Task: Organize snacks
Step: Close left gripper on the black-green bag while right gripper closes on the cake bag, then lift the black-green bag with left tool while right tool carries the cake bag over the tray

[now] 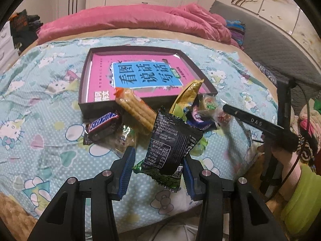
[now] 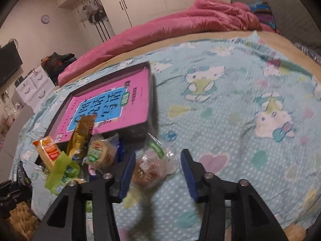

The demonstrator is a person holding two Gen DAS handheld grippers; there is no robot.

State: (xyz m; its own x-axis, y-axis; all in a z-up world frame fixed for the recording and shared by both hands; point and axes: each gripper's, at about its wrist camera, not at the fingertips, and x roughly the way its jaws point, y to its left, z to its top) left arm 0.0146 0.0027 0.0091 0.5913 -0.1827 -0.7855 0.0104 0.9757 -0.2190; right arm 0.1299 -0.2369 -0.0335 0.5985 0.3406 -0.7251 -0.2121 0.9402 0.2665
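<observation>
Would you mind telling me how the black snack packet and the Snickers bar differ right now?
The black packet hangs upright, lifted between the left gripper's blue pads, while the Snickers bar lies flat on the bedsheet, untouched. The black packet is a wide pillow pouch showing its printed nutrition panel; the Snickers bar is a narrower brown wrapper showing its logo. Both are sealed snacks outside the box.

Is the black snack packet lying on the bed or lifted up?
Lifted. The black snack packet hangs upright between the left tongs, its lower edge clear of the bedsheet.
</observation>
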